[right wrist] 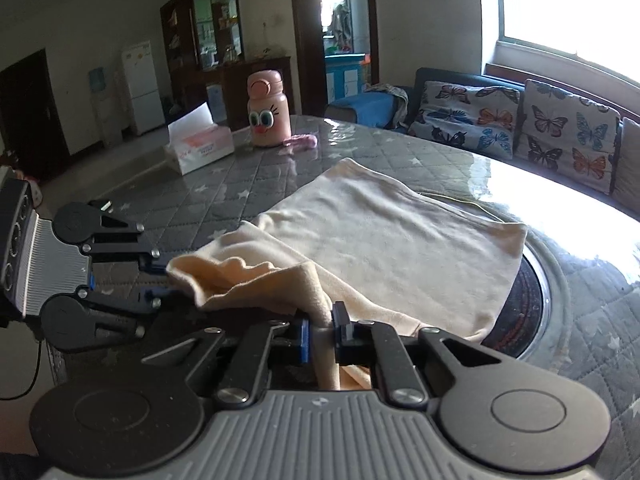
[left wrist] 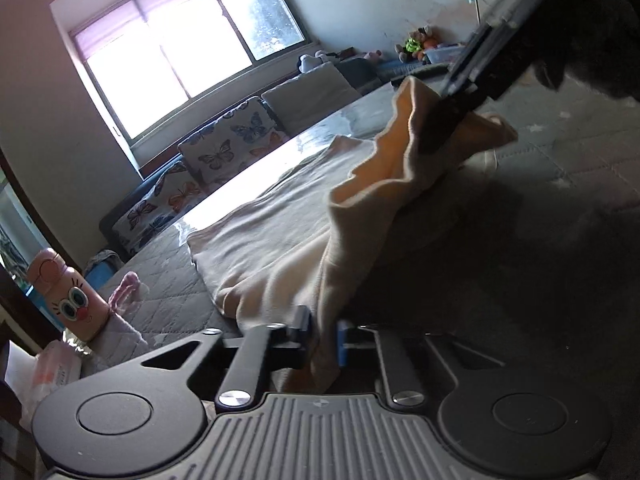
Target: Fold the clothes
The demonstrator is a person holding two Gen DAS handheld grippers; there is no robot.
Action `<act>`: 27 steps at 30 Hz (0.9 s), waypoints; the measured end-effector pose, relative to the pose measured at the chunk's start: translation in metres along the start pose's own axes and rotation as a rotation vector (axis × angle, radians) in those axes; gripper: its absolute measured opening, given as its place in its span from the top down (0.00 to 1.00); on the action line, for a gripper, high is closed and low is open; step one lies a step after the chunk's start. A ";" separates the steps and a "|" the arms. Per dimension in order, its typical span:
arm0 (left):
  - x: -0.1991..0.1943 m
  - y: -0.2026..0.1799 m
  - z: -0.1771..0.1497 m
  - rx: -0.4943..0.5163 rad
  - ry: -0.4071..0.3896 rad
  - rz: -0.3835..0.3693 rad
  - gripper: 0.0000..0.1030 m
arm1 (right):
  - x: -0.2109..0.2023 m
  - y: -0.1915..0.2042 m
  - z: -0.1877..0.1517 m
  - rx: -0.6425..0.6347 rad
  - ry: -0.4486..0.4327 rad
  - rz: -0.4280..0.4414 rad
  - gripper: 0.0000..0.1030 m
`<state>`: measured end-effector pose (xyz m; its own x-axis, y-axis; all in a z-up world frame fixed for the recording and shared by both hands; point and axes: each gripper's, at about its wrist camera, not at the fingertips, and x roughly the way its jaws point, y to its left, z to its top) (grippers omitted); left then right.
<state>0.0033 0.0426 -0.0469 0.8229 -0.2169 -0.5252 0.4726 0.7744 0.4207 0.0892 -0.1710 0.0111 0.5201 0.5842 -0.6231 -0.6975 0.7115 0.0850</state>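
Note:
A cream-coloured garment [right wrist: 384, 232] lies partly folded on the grey quilted table [right wrist: 240, 184]. My right gripper [right wrist: 320, 340] is shut on its near edge, with cloth pinched between the jaws. My left gripper [left wrist: 322, 338] is shut on another part of the same edge [left wrist: 340, 240]. In the right wrist view the left gripper [right wrist: 160, 284] holds the cloth at the left, so the edge is lifted between both grippers. In the left wrist view the right gripper [left wrist: 452, 112] grips the raised cloth at upper right.
A pink cartoon-face bottle [right wrist: 267, 114], a tissue box [right wrist: 200, 146] and a small pink item [right wrist: 302, 142] stand at the table's far side. A sofa with butterfly cushions [right wrist: 520, 120] runs along the window wall. A round dark inset [right wrist: 524, 304] sits in the table under the garment's right end.

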 end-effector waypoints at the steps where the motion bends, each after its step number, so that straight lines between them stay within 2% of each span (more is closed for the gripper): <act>1: -0.004 0.002 0.000 -0.003 -0.008 -0.002 0.90 | -0.001 0.001 -0.001 0.002 -0.006 0.000 0.91; 7: -0.049 0.009 0.009 -0.066 -0.057 -0.047 0.90 | -0.026 0.006 -0.006 -0.006 -0.044 0.026 0.91; 11: -0.087 0.001 0.011 -0.088 -0.069 -0.096 0.90 | -0.060 0.019 -0.014 -0.037 -0.053 0.064 0.91; 17: -0.101 0.006 0.020 -0.100 -0.069 -0.108 0.91 | -0.108 0.048 -0.029 -0.082 -0.028 0.120 0.91; 21: -0.107 0.011 0.026 -0.110 -0.069 -0.111 0.92 | -0.111 0.049 -0.026 -0.095 -0.020 0.119 0.91; 24: -0.112 0.014 0.031 -0.117 -0.068 -0.114 0.92 | -0.098 0.038 -0.011 -0.077 -0.031 0.112 0.91; 27: -0.087 0.031 0.039 -0.136 -0.060 -0.096 0.92 | -0.078 0.021 0.006 -0.060 -0.032 0.104 0.91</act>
<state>-0.0417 0.0624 0.0405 0.7950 -0.3258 -0.5116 0.5066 0.8205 0.2648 0.0367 -0.1993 0.0666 0.4584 0.6663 -0.5882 -0.7762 0.6225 0.1003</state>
